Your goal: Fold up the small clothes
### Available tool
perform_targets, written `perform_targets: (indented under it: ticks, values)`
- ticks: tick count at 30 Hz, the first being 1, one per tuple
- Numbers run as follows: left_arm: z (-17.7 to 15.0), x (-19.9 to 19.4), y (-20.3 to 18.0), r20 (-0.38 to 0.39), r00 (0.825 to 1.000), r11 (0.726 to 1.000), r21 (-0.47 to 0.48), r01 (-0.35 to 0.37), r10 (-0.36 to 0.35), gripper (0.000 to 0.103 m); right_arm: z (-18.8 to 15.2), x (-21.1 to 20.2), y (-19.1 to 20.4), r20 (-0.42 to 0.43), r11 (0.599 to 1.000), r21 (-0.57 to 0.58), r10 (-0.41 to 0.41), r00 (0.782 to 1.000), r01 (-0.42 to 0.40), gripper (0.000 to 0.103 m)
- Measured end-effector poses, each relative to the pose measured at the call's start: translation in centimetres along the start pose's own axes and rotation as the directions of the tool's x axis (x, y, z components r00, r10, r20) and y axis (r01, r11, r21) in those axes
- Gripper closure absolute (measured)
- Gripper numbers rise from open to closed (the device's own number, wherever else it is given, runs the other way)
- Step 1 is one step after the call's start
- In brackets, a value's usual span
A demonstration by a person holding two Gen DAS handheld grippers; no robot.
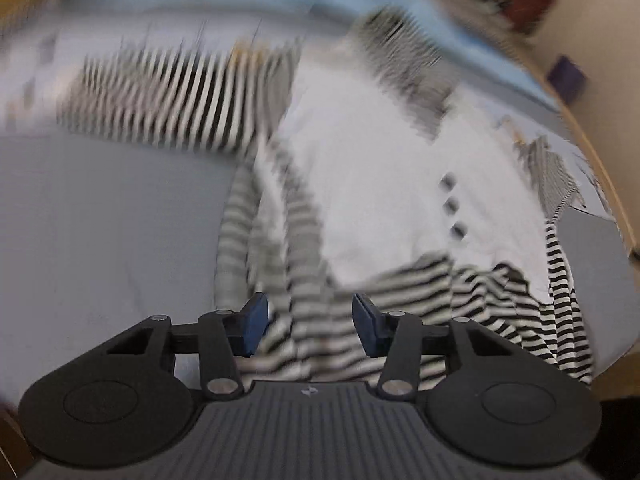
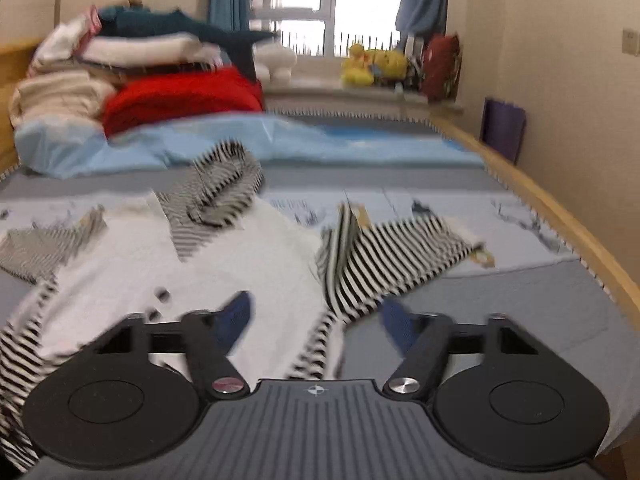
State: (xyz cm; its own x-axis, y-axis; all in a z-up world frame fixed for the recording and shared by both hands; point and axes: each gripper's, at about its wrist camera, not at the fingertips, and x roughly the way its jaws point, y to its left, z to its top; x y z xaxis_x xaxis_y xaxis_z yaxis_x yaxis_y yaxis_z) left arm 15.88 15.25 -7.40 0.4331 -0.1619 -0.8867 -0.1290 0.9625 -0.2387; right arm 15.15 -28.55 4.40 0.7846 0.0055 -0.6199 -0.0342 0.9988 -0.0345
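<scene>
A small white garment with black-and-white striped sleeves and legs [image 1: 372, 184] lies spread on the grey bed sheet [image 1: 100, 220], with dark snaps down its front. It also shows in the right wrist view [image 2: 240, 264]. My left gripper [image 1: 310, 322] is open just above the striped lower part of the garment. My right gripper [image 2: 316, 322] is open over a striped edge, with a striped sleeve [image 2: 400, 248] spread to its right. Both views are blurred by motion.
A light blue blanket [image 2: 240, 140] lies behind the garment. Piled bedding with a red cover [image 2: 180, 96] sits at the far left. The wooden bed rail [image 2: 560, 216] runs along the right, and yellow plush toys [image 2: 372, 64] sit on the windowsill.
</scene>
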Motion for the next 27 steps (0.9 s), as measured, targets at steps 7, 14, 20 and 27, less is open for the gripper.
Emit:
perform_targets:
  ticks: [7, 14, 20, 27]
  values:
    - [0.1, 4.1, 1.5, -0.194, 0.979, 0.996, -0.031, -0.078, 0.071, 0.051, -3.4, 9.0, -2.8, -0.424, 0.985, 0.156, 0.005, 0.906, 0.068, 0.054]
    - [-0.9, 5.3, 0.8, -0.265, 0.960, 0.995, 0.015, -0.095, 0.096, 0.086, -6.5, 11.7, -1.2, -0.610, 0.996, 0.063, -0.008, 0.793, 0.058, 0.054]
    - [-1.7, 5.1, -0.4, -0.295, 0.950, 0.992, 0.098, -0.077, 0.103, 0.098, -6.1, 11.5, -1.6, -0.574, 0.996, 0.030, -0.053, 0.817, 0.086, 0.101]
    - [-2.7, 4.6, -1.8, -0.332, 0.934, 0.979, 0.188, -0.074, 0.134, 0.099, -5.3, 10.8, -4.0, -0.502, 0.974, 0.025, -0.184, 0.845, 0.227, 0.103]
